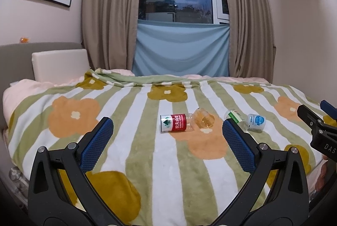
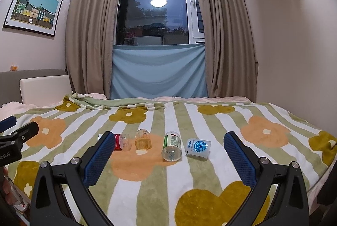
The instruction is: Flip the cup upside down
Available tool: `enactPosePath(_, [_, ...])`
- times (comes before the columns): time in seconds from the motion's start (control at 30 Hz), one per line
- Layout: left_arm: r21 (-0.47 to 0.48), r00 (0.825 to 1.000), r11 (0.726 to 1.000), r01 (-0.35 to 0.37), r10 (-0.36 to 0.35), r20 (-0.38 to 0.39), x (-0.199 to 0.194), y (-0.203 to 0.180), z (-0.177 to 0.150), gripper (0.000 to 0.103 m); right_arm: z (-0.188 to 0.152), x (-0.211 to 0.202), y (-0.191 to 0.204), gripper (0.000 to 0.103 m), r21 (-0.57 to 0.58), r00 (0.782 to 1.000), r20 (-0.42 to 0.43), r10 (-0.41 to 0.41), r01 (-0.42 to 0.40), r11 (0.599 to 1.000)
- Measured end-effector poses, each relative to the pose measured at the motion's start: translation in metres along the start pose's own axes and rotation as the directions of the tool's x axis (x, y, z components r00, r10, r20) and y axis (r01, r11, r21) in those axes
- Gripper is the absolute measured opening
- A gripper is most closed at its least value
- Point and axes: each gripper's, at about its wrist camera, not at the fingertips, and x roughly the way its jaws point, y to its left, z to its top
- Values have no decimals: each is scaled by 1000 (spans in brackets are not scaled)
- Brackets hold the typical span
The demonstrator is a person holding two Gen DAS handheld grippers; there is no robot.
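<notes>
Both tongs, left (image 1: 167,137) and right (image 2: 167,150), hover spread and empty above the flower-striped bed blanket (image 2: 189,175), where the amber clear plastic cup (image 2: 143,141) lies sideways just right of the red-labelled bottle (image 2: 121,142).

Left gripper (image 1: 167,137) spread wide, holding nothing; right gripper (image 2: 166,152) likewise spread, 2 fingers apart.

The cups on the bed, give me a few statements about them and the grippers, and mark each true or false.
1. Four cups lie on the blanket. True.
2. The amber cup stands upright. False: it lies on its side.
3. The right gripper is open. True.
4. The left gripper holds the red-label cup. False: it is open and empty.
5. The blue-label cup lies rightmost. True.
</notes>
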Motion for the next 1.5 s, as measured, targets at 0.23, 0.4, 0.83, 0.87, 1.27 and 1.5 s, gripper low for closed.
enactPosePath(0.23, [1, 1000, 1000, -6, 6, -6, 1, 0, -2, 103, 0, 1, -1, 103, -2, 1000, 4, -2, 2, 1000])
enactPosePath(0.4, [2, 1000, 1000, -6, 6, -5, 1, 0, -2, 103, 1, 1, -1, 103, -5, 1000, 4, -2, 2, 1000])
enactPosePath(0.83, [0, 1000, 1000, -7, 7, -6, 1, 0, -1, 103, 0, 0, 0, 103, 8, 1000, 7, 9, -9, 1000])
enactPosePath(0.87, [1, 1000, 1000, -6, 6, -6, 1, 0, -1, 103, 0, 0, 0, 103, 11, 1000, 8, 12, -12, 1000])
enactPosePath(1.27, [174, 994, 978, 112, -110, -23, 40, -8, 27, 103, 0, 2, -1, 103, -16, 1000, -10, 21, -21, 1000])
enactPosePath(1.5, [521, 977, 831, 196, -117, -181, 131, -40, 35, 103, -4, 11, -14, 103, 13, 999, -40, -20, 20, 1000])
